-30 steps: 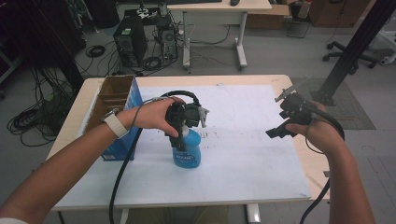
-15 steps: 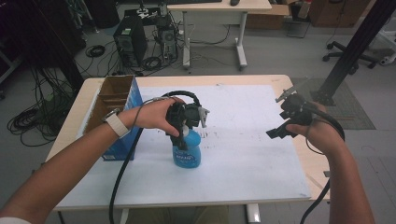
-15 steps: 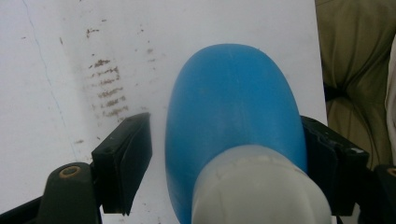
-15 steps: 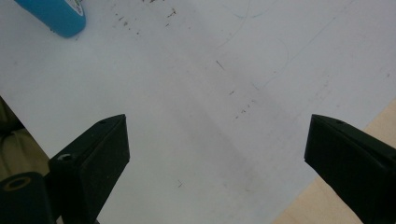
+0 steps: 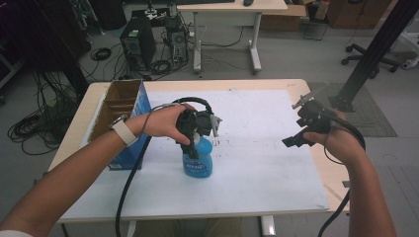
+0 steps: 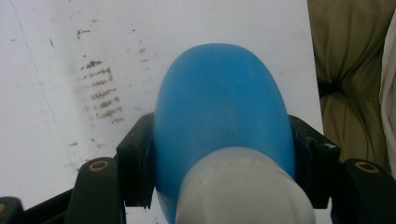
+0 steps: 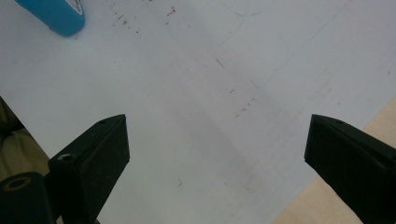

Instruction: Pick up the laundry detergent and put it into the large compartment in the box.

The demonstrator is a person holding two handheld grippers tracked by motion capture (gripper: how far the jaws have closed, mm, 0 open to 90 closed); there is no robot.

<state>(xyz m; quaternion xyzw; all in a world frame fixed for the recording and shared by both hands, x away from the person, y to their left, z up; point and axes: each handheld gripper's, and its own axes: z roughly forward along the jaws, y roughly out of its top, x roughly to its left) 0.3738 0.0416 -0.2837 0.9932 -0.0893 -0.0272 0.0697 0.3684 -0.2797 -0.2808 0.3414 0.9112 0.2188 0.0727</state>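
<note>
Nothing has shifted over the last second. Left gripper (image 5: 193,143) still pinches the blue bottle (image 5: 198,160) standing mid-counter (image 5: 276,173). Right gripper (image 5: 301,132) hangs spread, well apart. Grasp looks settled; probably a lift next.

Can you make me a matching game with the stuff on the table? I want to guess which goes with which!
Things:
1. blue bottle
2. cardboard box
3. right gripper
4. left gripper

Clues:
A. jaws wide apart, nothing between them
B. stands at the table's left edge, open on top
C. stands upright on the white sheet with a whitish cap
D. jaws closed around the bottle's top part

Pairs: 1-C, 2-B, 3-A, 4-D
</note>
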